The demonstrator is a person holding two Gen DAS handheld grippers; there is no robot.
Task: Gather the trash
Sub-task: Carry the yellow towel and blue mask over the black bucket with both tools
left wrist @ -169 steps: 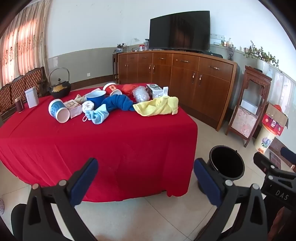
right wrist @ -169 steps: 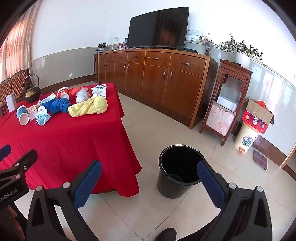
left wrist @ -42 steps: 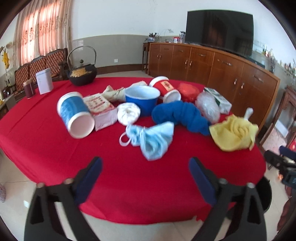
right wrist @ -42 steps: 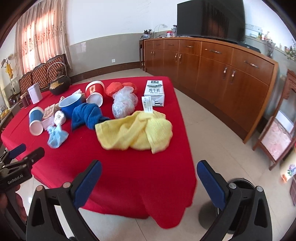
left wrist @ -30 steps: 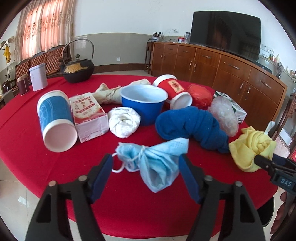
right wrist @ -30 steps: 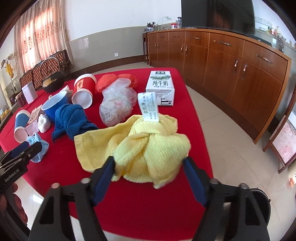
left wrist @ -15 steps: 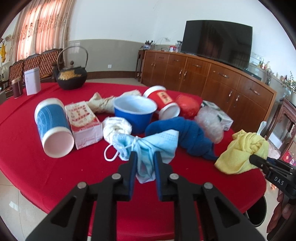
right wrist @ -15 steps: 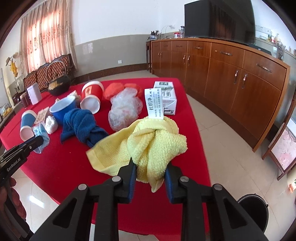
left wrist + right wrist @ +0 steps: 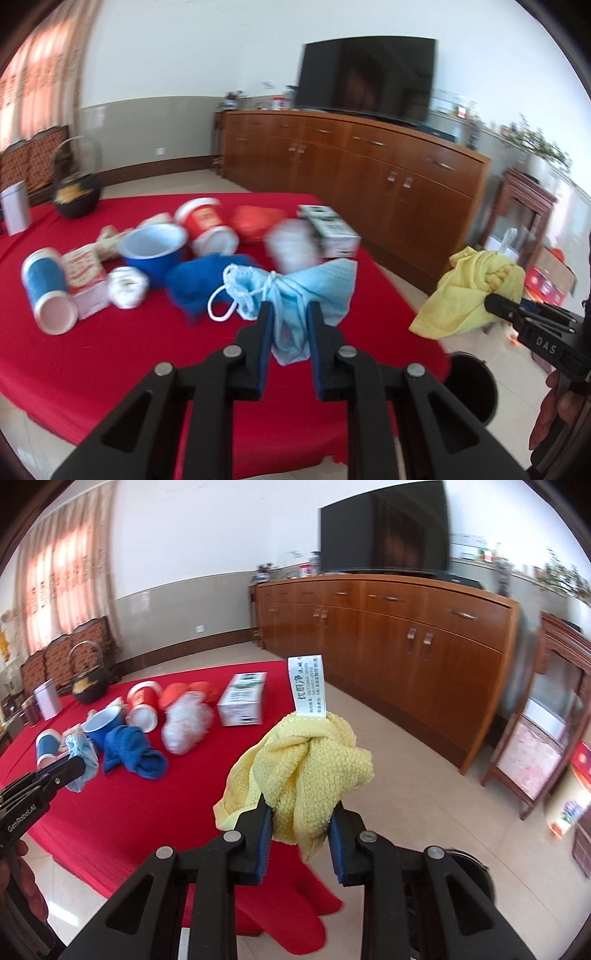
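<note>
Pale blue face mask (image 9: 291,291), crumpled, is clamped in my left gripper (image 9: 290,314), lifted above the red tablecloth (image 9: 129,354). My right gripper (image 9: 299,812) is clamped on a yellow cloth (image 9: 306,771) held past the table edge, a black bin (image 9: 471,384) on the floor below.

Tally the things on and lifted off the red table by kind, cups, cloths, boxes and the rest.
Cups: 3 (blue-banded cup, blue cup, red cup)
Cloths: 2 (blue cloth, yellow cloth)
Boxes: 2 (red-print box, green-print box)
Face mask: 1
Total: 8
</note>
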